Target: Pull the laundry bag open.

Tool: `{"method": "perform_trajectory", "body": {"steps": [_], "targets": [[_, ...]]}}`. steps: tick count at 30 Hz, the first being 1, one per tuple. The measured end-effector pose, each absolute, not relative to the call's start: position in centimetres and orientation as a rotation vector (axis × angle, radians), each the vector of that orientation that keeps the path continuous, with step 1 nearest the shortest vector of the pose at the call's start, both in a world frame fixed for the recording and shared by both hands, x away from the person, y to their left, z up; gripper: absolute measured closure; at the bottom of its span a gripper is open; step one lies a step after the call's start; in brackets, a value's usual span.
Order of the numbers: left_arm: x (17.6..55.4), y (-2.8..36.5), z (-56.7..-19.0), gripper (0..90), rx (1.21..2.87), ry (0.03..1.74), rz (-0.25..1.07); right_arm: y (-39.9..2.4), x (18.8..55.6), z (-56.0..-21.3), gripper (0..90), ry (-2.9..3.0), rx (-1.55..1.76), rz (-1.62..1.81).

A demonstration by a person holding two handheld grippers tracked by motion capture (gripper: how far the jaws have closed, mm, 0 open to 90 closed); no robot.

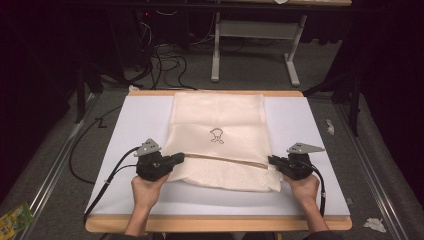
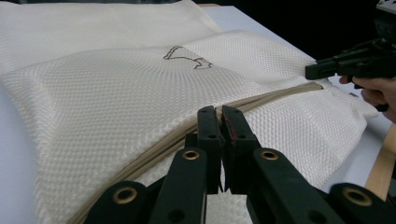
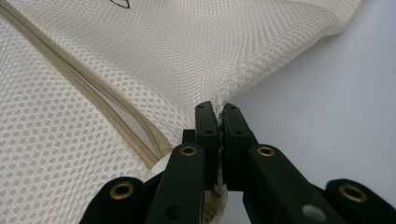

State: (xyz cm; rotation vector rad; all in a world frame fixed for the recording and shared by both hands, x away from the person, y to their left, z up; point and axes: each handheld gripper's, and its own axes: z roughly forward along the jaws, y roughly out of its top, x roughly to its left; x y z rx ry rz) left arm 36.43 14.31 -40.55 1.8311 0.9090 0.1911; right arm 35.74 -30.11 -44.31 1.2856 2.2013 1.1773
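Observation:
A cream mesh bag [image 1: 217,117] lies flat on the white board [image 1: 135,120], with a small dark emblem [image 1: 217,135] at its middle. A tan zipper [image 1: 225,160] runs across it near the front. My left gripper [image 1: 181,158] is shut on the bag's left edge at the zipper's end; in the left gripper view its jaws [image 2: 218,114] are pressed together over the zipper [image 2: 280,95]. My right gripper [image 1: 270,160] is shut on the bag's right edge, and a bit of mesh [image 3: 187,46] shows pinched between its jaws [image 3: 218,112]. The zipper [image 3: 70,79] is partly open there.
The board rests on a wooden table [image 1: 215,223] whose front edge is near the person's forearms. Beyond it stand a white table frame [image 1: 255,35] and floor cables [image 1: 165,60]. A green packet [image 1: 12,220] and paper scraps [image 1: 375,225] lie on the floor.

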Motion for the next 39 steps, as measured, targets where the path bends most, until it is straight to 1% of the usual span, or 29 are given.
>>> {"method": "perform_trajectory", "body": {"steps": [25, 29, 39], "targets": [[36.4, 16.0, -40.2, 87.0, 1.815, 0.943, 0.208, -30.0, 35.7, -44.1, 88.1, 2.201, 1.280, 1.183], [36.4, 16.2, -40.2, 87.0, 1.818, 0.941, 0.235, -29.9, 35.7, -44.1, 88.1, 2.205, 1.273, 1.183], [36.3, 18.0, -40.6, 87.1, 1.795, 0.985, 0.222, -30.1, 35.8, -44.3, 88.1, 2.200, 1.288, 1.177]]}}
